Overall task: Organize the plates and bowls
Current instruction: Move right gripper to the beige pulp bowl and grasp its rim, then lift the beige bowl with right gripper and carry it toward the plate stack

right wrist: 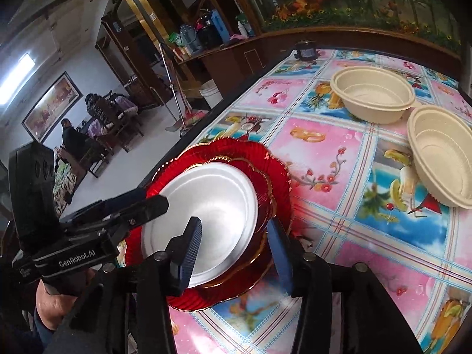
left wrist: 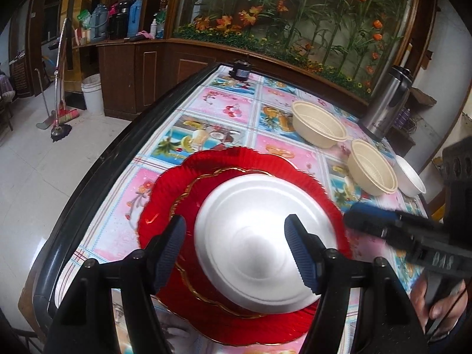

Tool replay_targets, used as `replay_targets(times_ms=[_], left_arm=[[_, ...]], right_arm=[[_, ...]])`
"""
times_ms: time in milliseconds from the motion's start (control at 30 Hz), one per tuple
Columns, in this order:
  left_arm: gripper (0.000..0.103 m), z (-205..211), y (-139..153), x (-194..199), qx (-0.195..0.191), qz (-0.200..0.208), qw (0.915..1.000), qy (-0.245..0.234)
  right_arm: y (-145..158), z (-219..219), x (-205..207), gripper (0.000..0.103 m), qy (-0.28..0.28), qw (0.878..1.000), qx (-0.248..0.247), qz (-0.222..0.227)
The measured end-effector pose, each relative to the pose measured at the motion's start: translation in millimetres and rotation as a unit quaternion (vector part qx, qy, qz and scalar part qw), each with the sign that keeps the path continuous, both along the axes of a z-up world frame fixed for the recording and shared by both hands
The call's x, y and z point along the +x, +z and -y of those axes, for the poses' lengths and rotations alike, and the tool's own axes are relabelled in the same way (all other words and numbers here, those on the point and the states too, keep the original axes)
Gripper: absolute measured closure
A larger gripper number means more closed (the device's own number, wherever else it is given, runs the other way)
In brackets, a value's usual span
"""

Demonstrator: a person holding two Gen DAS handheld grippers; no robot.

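Observation:
A white foam plate (left wrist: 259,236) (right wrist: 206,215) lies on a stack of red scalloped plates (left wrist: 165,203) (right wrist: 265,159) at the table's left side. My left gripper (left wrist: 236,247) is open just above the white plate, its fingers straddling it. My right gripper (right wrist: 233,247) is open over the right rim of the plates; it shows in the left wrist view (left wrist: 383,224). The left gripper shows in the right wrist view (right wrist: 135,206). Two cream bowls (left wrist: 320,124) (left wrist: 371,168) (right wrist: 374,94) (right wrist: 442,153) and a small white bowl (left wrist: 410,177) stand to the right.
The table (left wrist: 224,100) has a bright fruit-print cloth and a black rim. A steel thermos (left wrist: 386,100) stands at the far right and a small dark jar (left wrist: 240,70) at the far edge. A wooden planter cabinet runs behind.

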State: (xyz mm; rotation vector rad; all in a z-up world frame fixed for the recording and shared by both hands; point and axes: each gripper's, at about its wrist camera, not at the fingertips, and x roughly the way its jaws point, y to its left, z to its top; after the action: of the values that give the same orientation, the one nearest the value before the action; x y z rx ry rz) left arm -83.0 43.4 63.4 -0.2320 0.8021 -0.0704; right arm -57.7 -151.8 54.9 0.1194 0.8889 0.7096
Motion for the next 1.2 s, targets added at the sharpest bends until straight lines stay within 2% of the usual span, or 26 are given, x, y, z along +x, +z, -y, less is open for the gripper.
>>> replay_targets(times_ms=[200,367,467,667,867,1000,1100,1167,1200], left_arm=[[0.034,25.8,4.1,-3.4,0.009,0.003,0.9993,-0.036],[0.034,46.4,5.4,-4.7,0.013,0.004,0.998,-0.061],[0.034,57.9,5.1,-4.3,0.018,0.002,0.9971,-0.074],[0.034,75.6,4.1,-5.2,0.025,-0.004,0.9953,-0.094],[0.034,84.0,5.9,-5.3,0.025,-0.004,0.9937,-0.109],[0.034,91.5,7.1,-7.7,0.022,-0.004,0.9925,-0.12],[0.034,98.9,8.2,-10.5,0.02,-0.002,0.9912,-0.131],[0.034,105.4,9.5,-11.9,0.017,-0.002,0.99,-0.14],[0.034,109.2,10.1,-11.9,0.017,-0.002,0.9892,-0.146]], right_arm=[[15.5,53.6,21.7,0.052,-0.065,0.998,0.005,0.016],[17.4,110.0,62.6,0.046,-0.135,0.99,-0.034,0.008],[7.3,121.6,88.9,0.042,-0.133,0.987,-0.092,-0.004],[-15.0,116.8,110.3,0.042,-0.064,0.987,-0.142,-0.047],[-17.7,110.1,82.5,0.042,-0.01,0.983,-0.166,-0.072],[-20.5,107.5,36.6,0.042,0.024,0.979,-0.187,-0.081],[-12.7,114.1,-6.0,0.042,0.034,0.982,-0.177,-0.054],[4.8,134.4,-29.7,0.042,-0.004,0.99,-0.137,-0.017],[18.8,151.1,-44.2,0.042,-0.031,0.994,-0.1,0.014]])
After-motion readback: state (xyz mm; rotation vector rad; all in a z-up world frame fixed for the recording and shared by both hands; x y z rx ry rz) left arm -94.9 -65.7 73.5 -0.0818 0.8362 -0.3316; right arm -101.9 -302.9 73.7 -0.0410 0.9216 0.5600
